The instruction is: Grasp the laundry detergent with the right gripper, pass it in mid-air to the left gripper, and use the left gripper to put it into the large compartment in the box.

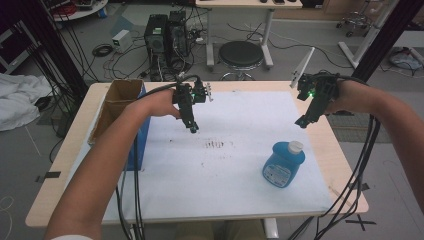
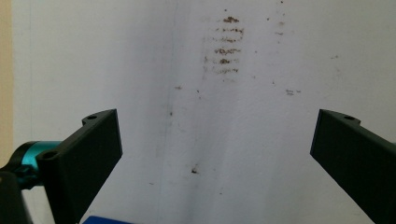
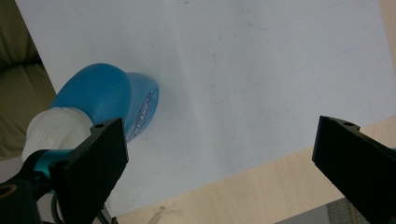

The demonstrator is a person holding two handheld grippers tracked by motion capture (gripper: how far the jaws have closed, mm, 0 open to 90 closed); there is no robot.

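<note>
Above the white sheet [image 1: 225, 165], both claws empty, blue bottle [image 1: 283, 164] upright

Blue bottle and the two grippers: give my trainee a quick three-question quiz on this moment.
1. True or false: the right gripper is shut on the blue bottle.
2. What colour is the bottle's cap?
3. Which thing sits at the table's left edge, beside the left gripper? A) cardboard box B) metal bowl C) red mug

Key
1. False: both grippers hang open above the white mat, and the bottle stands apart from them.
2. White.
3. A.
</note>
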